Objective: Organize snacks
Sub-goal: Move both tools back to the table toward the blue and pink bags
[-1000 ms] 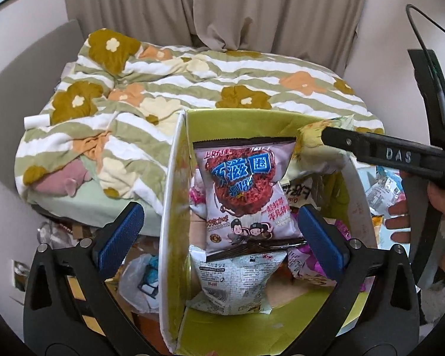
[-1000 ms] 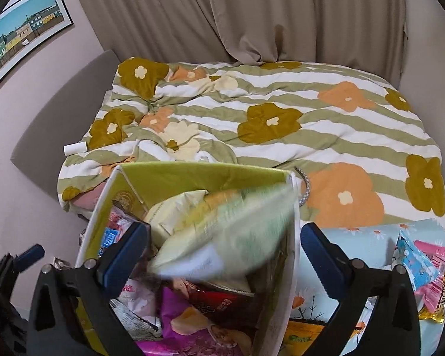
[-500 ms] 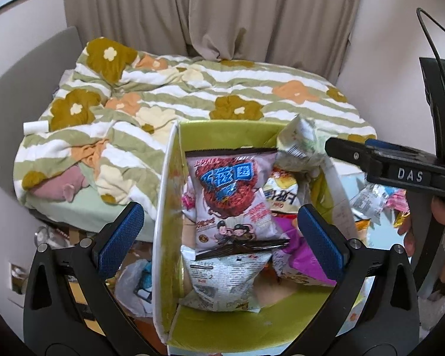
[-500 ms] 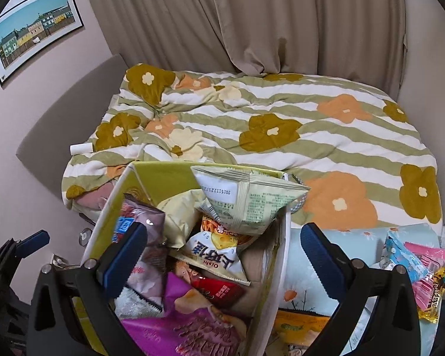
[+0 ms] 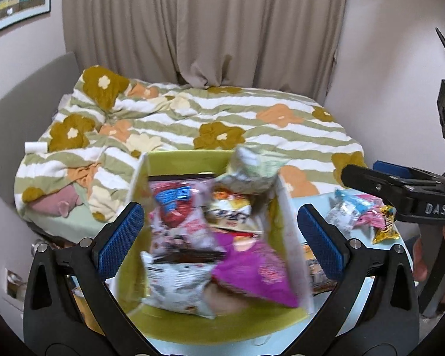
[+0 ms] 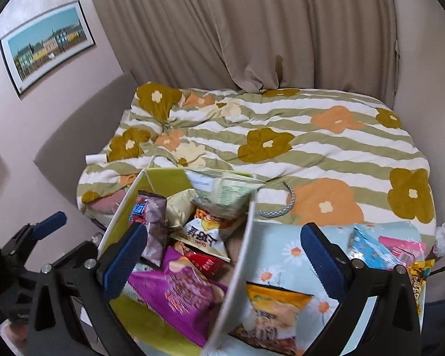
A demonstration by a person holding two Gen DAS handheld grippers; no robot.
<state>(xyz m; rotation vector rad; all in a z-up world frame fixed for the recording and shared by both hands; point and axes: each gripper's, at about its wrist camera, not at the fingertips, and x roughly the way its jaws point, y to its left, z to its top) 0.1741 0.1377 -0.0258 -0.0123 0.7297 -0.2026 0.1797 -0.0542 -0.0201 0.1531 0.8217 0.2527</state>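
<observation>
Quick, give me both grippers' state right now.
Left gripper: open, holding nothing.
Right gripper: open, holding nothing.

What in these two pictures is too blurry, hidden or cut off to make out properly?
- Left wrist view: print on the pink-and-red bag and purple bag is motion-blurred, unreadable.
- Both views: the bottom of the green box is hidden under piled snacks.
- Right wrist view: the orange packet on the table is partly hidden by the box's white wall and blurred.
- Right wrist view: the yellow wrapper is partly hidden behind the right tongs.
</observation>
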